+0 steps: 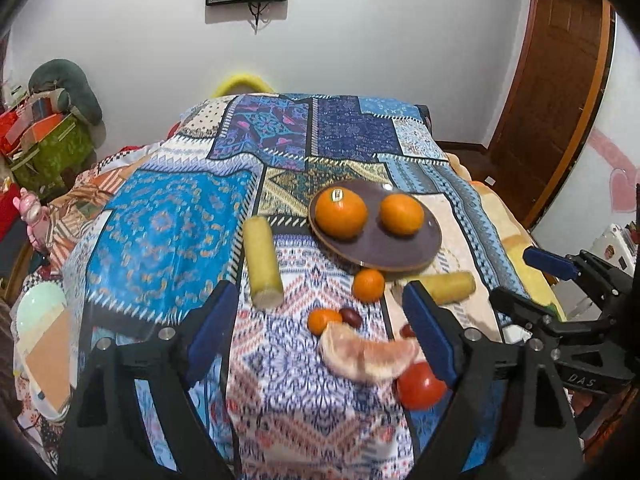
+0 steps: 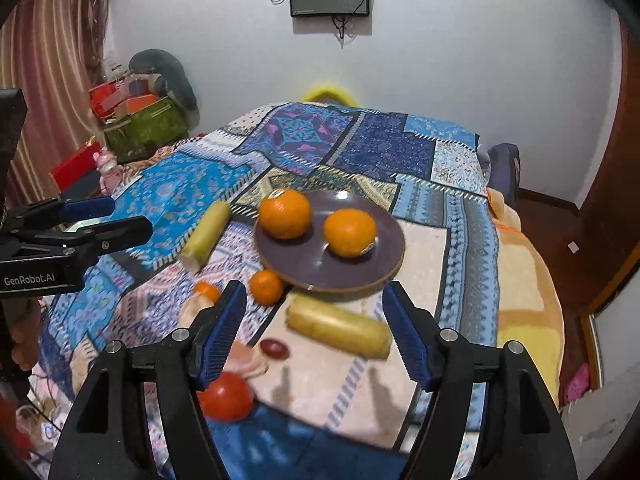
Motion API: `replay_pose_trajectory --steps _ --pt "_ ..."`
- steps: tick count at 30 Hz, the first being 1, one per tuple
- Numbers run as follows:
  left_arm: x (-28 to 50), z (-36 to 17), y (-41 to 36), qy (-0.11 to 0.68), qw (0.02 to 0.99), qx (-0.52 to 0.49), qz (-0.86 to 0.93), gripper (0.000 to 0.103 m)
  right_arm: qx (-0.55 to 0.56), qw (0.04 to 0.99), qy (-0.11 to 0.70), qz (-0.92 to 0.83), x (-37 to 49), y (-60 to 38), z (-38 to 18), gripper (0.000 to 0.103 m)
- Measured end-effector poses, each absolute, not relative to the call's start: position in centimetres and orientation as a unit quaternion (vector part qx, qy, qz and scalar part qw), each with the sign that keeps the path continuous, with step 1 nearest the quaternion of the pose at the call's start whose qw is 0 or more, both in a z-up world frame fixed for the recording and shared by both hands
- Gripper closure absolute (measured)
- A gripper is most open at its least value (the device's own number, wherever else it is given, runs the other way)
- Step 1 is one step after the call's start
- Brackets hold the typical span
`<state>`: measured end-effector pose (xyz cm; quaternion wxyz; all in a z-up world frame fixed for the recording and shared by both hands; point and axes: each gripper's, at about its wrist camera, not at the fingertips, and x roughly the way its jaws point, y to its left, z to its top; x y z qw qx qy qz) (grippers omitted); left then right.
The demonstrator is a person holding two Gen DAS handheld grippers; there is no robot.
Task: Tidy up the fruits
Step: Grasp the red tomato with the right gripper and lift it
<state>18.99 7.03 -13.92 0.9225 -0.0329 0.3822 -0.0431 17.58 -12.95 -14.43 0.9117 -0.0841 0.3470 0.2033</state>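
I am holding my left gripper (image 1: 320,328) spread wide above the patchwork cloth (image 1: 172,224), nothing between its pads; my right gripper (image 2: 316,336) is hanging open and empty too. The brown plate (image 1: 400,256) is carrying two big oranges (image 1: 341,213), side by side. Just in front of the plate a small mandarin (image 1: 368,285) is lying, with a yellow cylinder (image 1: 450,287) beside it. Left of the plate another yellow cylinder (image 1: 263,267) is resting. Nearer me than the plate are sitting peeled segments (image 1: 366,356) and a tomato (image 1: 420,387).
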Motion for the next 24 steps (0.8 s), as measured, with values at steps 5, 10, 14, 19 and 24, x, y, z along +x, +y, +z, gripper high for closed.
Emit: replay_pose_trajectory --steps 5,10,14,19,24 --pt "16.9 -15.1 7.7 0.394 0.918 -0.036 -0.036 0.016 -0.094 0.898 0.368 0.222 16.0 -11.9 -15.9 0.034" --pt "15.6 -16.9 9.0 0.416 0.908 -0.048 -0.027 0.016 -0.104 0.882 0.396 0.233 15.1 -10.5 -18.3 0.034" --pt "15.0 -18.4 9.6 0.433 0.9 -0.053 -0.021 0.016 -0.104 0.869 0.42 0.241 14.9 -9.5 -20.2 0.034" --pt "14.7 -20.1 9.9 0.451 0.891 -0.057 -0.019 0.016 -0.11 0.848 0.45 0.256 14.9 -8.5 -22.4 0.034" --pt "15.1 -21.3 9.2 0.467 0.882 -0.058 -0.026 0.016 -0.108 0.838 0.464 0.264 15.2 -8.3 -23.4 0.034"
